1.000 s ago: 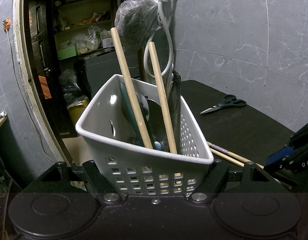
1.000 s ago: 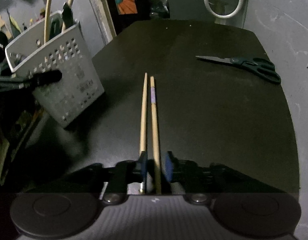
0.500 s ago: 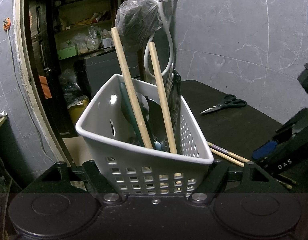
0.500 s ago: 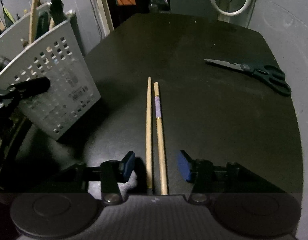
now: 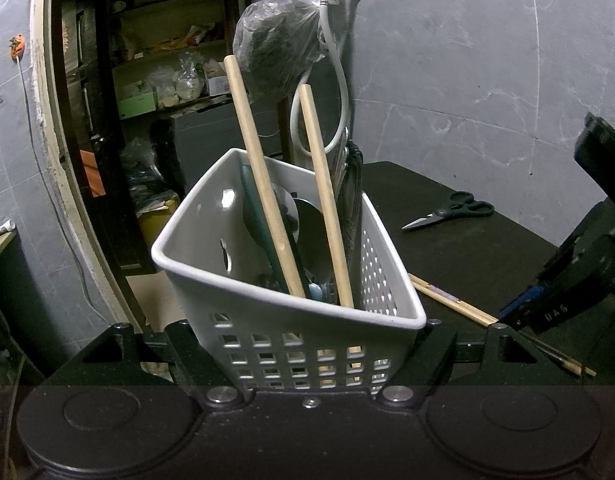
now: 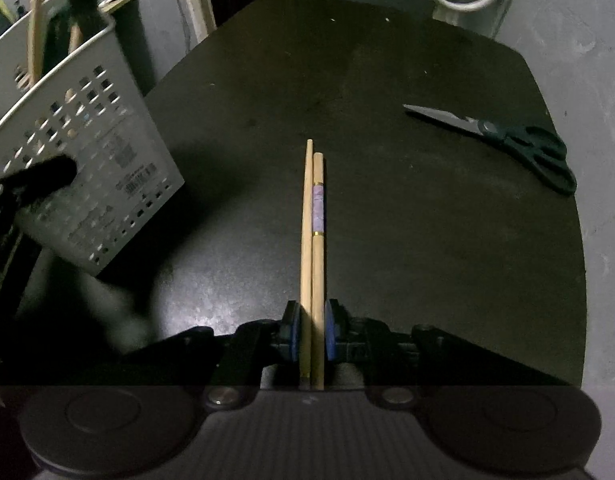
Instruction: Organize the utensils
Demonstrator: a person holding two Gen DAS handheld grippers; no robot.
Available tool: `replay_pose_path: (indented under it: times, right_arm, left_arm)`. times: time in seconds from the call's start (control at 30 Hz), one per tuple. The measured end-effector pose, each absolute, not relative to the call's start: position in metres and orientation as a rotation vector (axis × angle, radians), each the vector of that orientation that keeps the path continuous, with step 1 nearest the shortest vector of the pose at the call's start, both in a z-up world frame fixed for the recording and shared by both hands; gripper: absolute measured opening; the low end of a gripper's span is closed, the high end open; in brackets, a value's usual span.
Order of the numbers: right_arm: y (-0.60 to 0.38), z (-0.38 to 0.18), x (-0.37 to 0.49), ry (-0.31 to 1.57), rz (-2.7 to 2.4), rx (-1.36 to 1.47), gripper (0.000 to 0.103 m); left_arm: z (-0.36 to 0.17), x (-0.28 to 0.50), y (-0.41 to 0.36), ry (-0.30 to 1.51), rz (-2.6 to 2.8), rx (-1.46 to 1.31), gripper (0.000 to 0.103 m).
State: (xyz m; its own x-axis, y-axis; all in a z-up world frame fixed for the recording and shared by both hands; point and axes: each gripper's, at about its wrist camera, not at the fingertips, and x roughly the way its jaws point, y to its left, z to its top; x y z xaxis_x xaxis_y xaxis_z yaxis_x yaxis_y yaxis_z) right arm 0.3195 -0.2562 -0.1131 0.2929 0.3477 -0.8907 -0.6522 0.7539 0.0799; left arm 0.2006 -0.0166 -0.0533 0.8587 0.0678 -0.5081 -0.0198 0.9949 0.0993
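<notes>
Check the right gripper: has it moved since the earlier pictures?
Yes. In the left wrist view the right gripper has come in along the chopsticks toward the basket; its jaws are closing around them.

Left gripper: black body, silver screws. Right gripper: black, blue fingers, white "DAS" lettering on the side.

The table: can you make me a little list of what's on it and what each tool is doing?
Table: dark tabletop
Left tool: shut on white perforated plastic basket, tilted, holding wooden sticks and utensils
Right tool: closing, pair of light wooden chopsticks between its blue pads
Loose: black-handled scissors, lying apart from the chopsticks
</notes>
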Motion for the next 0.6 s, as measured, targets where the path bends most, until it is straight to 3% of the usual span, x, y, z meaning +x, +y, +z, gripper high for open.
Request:
replay_pose_path:
  times: [0.03,0.07,0.17,0.23,0.33,0.6]
  right_arm:
    - [-0.256,-0.112,0.323,1.093,0.691,-0.323,0.022]
    - [-0.254,-0.112,0.327,1.102,0.700,-0.320,0.032]
    - [-0.248,-0.112,0.333,1.103,0.702,-0.337,0.034]
    - [-0.243,-0.112,0.335,1.101,0.695,-0.352,0.032]
    - [-0.239,-0.113,0.336,1.102,0.683,-0.355,0.015]
    - [-0.238,-0.114,0.331,1.069,0.701,-0.377,0.013]
  left_arm:
    - [-0.053,0.201,-0.017,0.536,0.046,0.092,0.078]
    - [-0.053,0.201,-0.017,0.536,0.046,0.091,0.078]
    - [-0.053,0.201,-0.017,0.536,0.047,0.091,0.078]
    - [-0.053,0.201,-0.017,0.537,0.047,0.090,0.078]
    - [-0.053,0.200,-0.017,0.536,0.049,0.087,0.078]
    - [-0.051,0.200,-0.017,0.532,0.055,0.078,0.078]
